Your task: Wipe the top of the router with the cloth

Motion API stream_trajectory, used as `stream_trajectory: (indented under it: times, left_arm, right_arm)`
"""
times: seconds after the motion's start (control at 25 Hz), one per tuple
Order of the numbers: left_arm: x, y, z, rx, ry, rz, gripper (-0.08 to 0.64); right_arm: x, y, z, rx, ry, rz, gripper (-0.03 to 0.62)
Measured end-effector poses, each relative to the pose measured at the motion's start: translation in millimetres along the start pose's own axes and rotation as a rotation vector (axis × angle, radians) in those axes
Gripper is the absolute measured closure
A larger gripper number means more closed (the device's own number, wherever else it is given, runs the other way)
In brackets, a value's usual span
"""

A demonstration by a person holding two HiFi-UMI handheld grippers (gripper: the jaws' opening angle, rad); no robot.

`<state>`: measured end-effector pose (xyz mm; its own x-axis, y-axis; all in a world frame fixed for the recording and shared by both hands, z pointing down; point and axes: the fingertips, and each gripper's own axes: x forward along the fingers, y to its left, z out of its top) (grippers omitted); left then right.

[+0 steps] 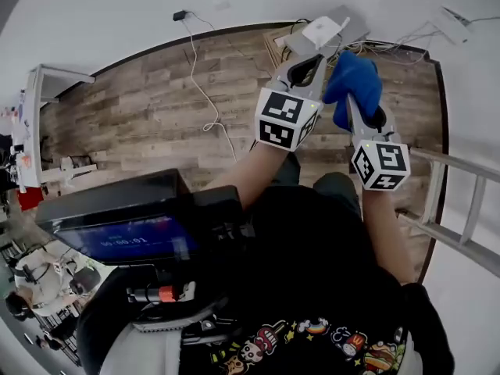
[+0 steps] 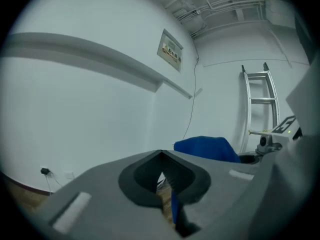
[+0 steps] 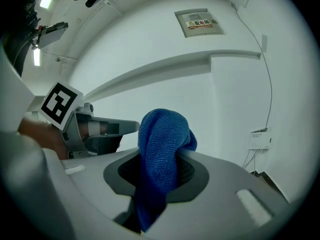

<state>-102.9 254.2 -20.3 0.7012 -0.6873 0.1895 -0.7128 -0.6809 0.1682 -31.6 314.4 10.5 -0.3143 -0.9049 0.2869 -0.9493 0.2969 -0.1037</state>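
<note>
The white router (image 1: 322, 31) sits on a grey slab on the floor by the far wall, just beyond both grippers. My right gripper (image 1: 355, 109) is shut on a blue cloth (image 1: 353, 80), which bulges up out of its jaws (image 3: 162, 134). My left gripper (image 1: 312, 59) is beside it on the left, its jaws shut with nothing between them (image 2: 161, 156). In the left gripper view the cloth (image 2: 207, 148) shows just past the jaw on the right. The router is not seen in either gripper view; both look at the white wall.
A white cable (image 1: 205, 100) snakes across the wooden floor. An aluminium ladder (image 1: 461, 201) leans at the right. Cables and a power strip (image 1: 449, 23) lie at the back right. A black device with a screen (image 1: 125, 225) hangs at the person's chest.
</note>
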Motion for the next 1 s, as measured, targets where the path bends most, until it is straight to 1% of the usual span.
stream_trajectory:
  times: [0.08,0.2,0.36,0.56,0.64,0.76,0.92,1.0]
  left_arm:
    - [23.3,23.4,2.6,-0.015,0.018,-0.027,0.56]
    - [51.4,46.2,2.5,-0.024,0.051,-0.069,0.558]
    - [75.8,65.4,7.8,-0.032,0.058,-0.081,0.558]
    - [116.4,98.9,0.4,-0.047,0.076,-0.061,0.56]
    - [138.7,112.1,-5.2,-0.056,0.088,-0.05,0.558]
    - [170.9,121.1,-11.2,-0.065,0.12,-0.025,0.558]
    - [229.7,128.5,-14.1,-0.067,0.15,0.017,0.558]
    - [262.0,133.5,-25.0,-0.071,0.169,0.04,0.558]
  right_arm:
    - [30.4,-0.6,7.1,0.003,0.019,-0.008,0.469]
    - [63.7,-4.4,9.9,0.012,0.045,-0.023,0.469]
    - [91.8,-16.5,17.9,0.003,0.053,-0.026,0.469]
    - [133.8,-44.9,11.1,0.017,0.076,-0.029,0.469]
    - [153.2,-62.4,5.7,0.026,0.087,-0.029,0.469]
    - [173.4,-91.9,-0.2,0.052,0.108,-0.023,0.469]
    - [206.7,-143.1,-2.3,0.051,0.144,0.017,0.469]
    - [228.6,-167.0,-10.9,0.043,0.168,0.055,0.471]
